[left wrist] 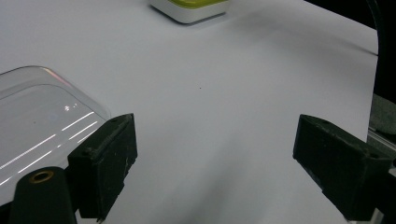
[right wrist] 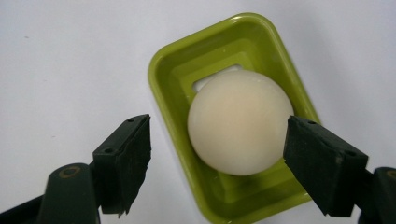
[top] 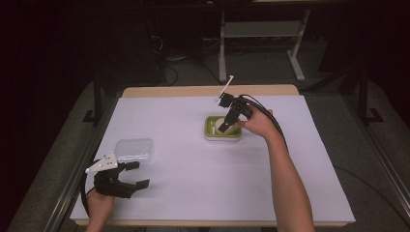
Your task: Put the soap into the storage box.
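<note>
My right claw [right wrist: 217,156] hangs wide above the green soap dish [right wrist: 168,70], which sits right of the middle of the white table [top: 193,145], and its jaws stand spread with nothing between them. The pale round soap [right wrist: 238,122] lies in the dish's hollow; my right-hand jaw is already level with its flank, while the other jaw sits out over the dish's rim and the bare table. I judge the step to be taking the soap out, so I should shift the claw toward the soap until it is centred between the jaws, drop inside the rim, and close across its widest part. It looks smooth and may squirt out, so a slow, square squeeze suits it. My left claw [left wrist: 212,154] rests near the front left corner, jaws equally wide and empty, just beside the clear plastic lid [left wrist: 37,121], well apart from the dish. It can wait there until needed.
</note>
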`<state>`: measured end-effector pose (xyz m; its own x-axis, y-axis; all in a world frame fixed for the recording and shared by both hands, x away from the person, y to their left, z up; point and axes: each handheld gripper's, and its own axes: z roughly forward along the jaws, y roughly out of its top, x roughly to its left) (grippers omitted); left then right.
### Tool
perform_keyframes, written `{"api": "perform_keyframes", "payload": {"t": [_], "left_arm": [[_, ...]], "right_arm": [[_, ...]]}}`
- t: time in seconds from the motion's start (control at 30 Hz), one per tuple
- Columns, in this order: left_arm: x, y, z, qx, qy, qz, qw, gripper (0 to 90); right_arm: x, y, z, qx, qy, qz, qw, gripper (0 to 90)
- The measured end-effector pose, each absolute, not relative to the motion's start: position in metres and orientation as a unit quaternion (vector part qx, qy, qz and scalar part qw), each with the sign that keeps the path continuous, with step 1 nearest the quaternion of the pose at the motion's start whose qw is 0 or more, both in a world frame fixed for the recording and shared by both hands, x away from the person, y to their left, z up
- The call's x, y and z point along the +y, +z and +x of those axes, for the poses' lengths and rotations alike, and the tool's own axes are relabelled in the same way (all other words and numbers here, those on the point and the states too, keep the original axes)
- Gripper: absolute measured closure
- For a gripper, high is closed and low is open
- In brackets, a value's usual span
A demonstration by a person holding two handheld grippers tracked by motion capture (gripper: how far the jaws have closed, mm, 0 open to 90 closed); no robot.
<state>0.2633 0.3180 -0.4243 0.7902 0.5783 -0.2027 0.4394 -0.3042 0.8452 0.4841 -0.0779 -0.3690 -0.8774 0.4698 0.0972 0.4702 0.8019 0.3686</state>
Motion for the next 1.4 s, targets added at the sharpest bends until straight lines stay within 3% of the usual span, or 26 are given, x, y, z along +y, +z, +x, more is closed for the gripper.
{"api": "perform_keyframes", "payload": {"t": [1.4], "left_arm": [[0.314,-0.424,0.262,0.312,0.07,0.811,0.489,12.9]], "right_arm": [[-0.114,-0.361,0.406,-0.948,-0.231,-0.221,-0.002,20.8]]}}
